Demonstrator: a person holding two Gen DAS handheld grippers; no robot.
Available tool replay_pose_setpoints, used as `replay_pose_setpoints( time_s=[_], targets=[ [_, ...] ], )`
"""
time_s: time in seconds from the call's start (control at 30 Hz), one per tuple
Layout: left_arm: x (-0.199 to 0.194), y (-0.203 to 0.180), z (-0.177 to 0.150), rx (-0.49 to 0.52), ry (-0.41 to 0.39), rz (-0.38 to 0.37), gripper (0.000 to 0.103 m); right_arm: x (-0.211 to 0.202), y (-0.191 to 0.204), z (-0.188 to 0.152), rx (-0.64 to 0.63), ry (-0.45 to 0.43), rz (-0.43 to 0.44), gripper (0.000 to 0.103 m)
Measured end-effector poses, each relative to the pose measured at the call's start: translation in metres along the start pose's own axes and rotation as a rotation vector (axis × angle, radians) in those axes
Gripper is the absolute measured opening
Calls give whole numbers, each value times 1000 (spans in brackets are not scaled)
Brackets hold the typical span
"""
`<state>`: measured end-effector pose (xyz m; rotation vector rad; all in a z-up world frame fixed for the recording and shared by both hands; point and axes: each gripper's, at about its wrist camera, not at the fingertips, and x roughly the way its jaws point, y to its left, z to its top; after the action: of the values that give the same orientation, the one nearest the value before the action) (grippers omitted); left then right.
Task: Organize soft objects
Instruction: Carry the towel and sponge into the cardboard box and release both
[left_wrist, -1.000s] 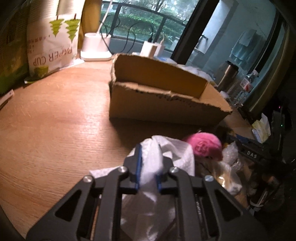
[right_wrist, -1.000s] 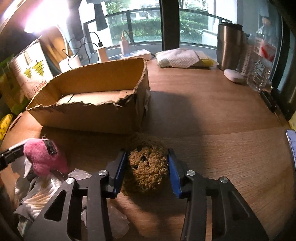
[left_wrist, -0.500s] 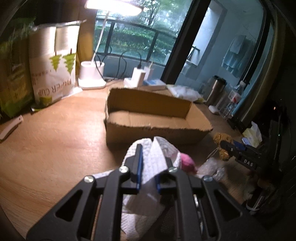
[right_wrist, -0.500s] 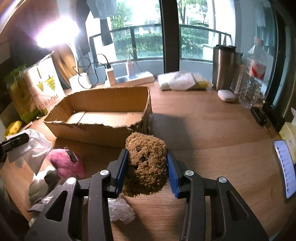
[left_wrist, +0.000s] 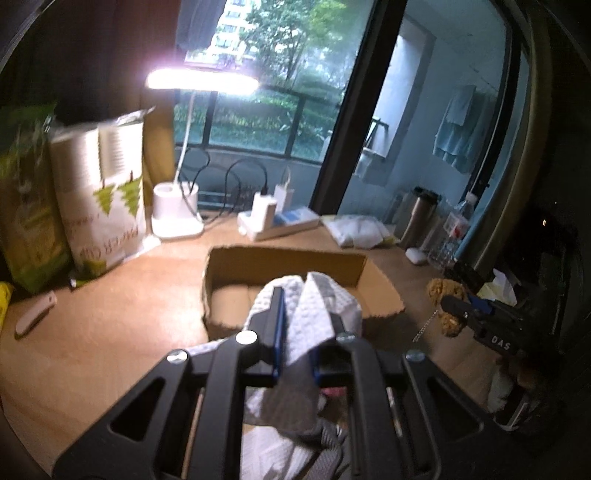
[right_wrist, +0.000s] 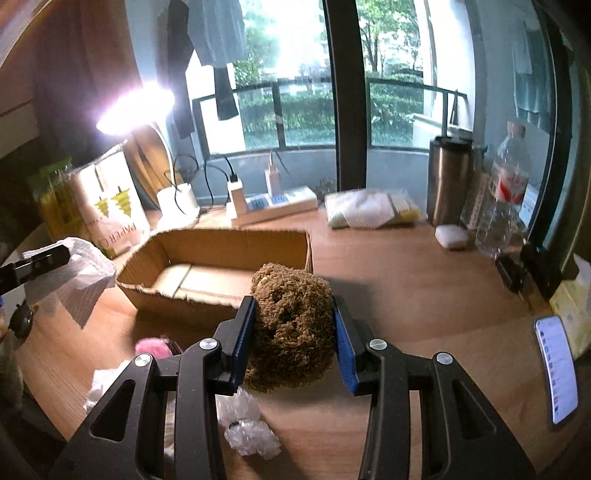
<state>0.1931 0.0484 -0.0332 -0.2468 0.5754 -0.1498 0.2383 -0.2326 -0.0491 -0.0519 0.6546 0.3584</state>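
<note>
My left gripper (left_wrist: 295, 328) is shut on a white paper towel (left_wrist: 314, 306), which hangs in the air in front of the open cardboard box (left_wrist: 288, 262). The same towel (right_wrist: 79, 273) and left gripper (right_wrist: 40, 260) show at the left edge of the right wrist view. A brown curly plush toy (right_wrist: 291, 325) is pinched between the blue pads of my right gripper (right_wrist: 295, 328), lifted above the wooden table (right_wrist: 406, 295) just in front of the box (right_wrist: 207, 254). That toy (left_wrist: 445, 295) also appears at the right of the left wrist view. A pink fluffy toy (right_wrist: 151, 347) lies on the table below.
Crumpled clear plastic (right_wrist: 247, 428) and white tissue (right_wrist: 103, 380) lie near the table's front edge. A phone (right_wrist: 557, 369) rests at the right. Behind the box stand a lit desk lamp (left_wrist: 177, 210), a power strip (right_wrist: 273, 205), a steel tumbler (right_wrist: 448, 177), a water bottle (right_wrist: 502, 199) and a paper-cup bag (left_wrist: 103, 199).
Both grippers have risen with their loads: the towel and the brown toy are now off the table, and the views look down into the box from higher up.
</note>
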Motion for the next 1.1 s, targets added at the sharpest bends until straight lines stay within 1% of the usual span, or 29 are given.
replay_pose_setpoints(
  time_s=[0.17, 0.33, 0.5, 0.6, 0.83, 1.03, 1.1],
  targets=[
    [9, -9, 16, 24, -42, -7, 12, 5, 0, 16, -8, -24, 22, 42],
    [27, -13, 26, 24, -58, -24, 12, 16, 2, 26, -12, -31, 43, 42],
    [55, -22, 27, 38, -57, -32, 12, 34, 2, 31, -7, -19, 65, 42],
    [74, -29, 24, 80, -58, -5, 12, 44, 4, 34, -11, -16, 71, 42],
    [119, -27, 18, 71, 19, -26, 12, 70, 17, 35, -26, 22, 91, 42],
    [145, -24, 11, 50, 96, -41, 14, 88, 19, 30, -24, 68, 81, 43],
    [150, -24, 10, 49, 118, -49, 20, 91, 18, 28, -23, 78, 78, 43]
  ],
)
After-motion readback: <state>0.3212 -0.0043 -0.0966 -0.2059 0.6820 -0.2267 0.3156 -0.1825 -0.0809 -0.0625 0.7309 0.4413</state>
